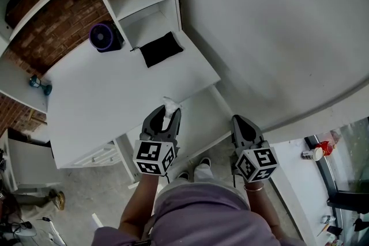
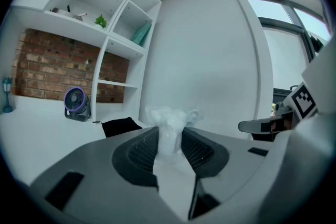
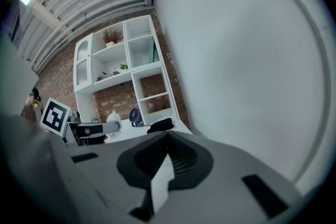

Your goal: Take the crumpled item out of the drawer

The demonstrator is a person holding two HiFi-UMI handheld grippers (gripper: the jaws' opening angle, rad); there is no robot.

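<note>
A crumpled white plastic item (image 1: pixel 170 106) sticks up between the pads of my left gripper (image 1: pixel 167 116), which is shut on it just off the front edge of the white desk (image 1: pixel 104 101). In the left gripper view the item (image 2: pixel 170 118) bulges out above the jaw tips of the left gripper (image 2: pixel 170 136). An open white drawer (image 1: pixel 204 118) lies under the desk's edge, to the right of the item. My right gripper (image 1: pixel 240 122) hovers over the drawer's right end. Its jaws meet at the tips with nothing between them in the right gripper view (image 3: pixel 168 138).
On the desk stand a purple fan (image 1: pixel 105 37) and a black cloth (image 1: pixel 160 49) near the white shelf unit (image 1: pixel 138 3). A brick wall is behind. A small drawer cabinet (image 1: pixel 98 155) sits under the desk's left. A plain white wall (image 1: pixel 271 26) fills the right.
</note>
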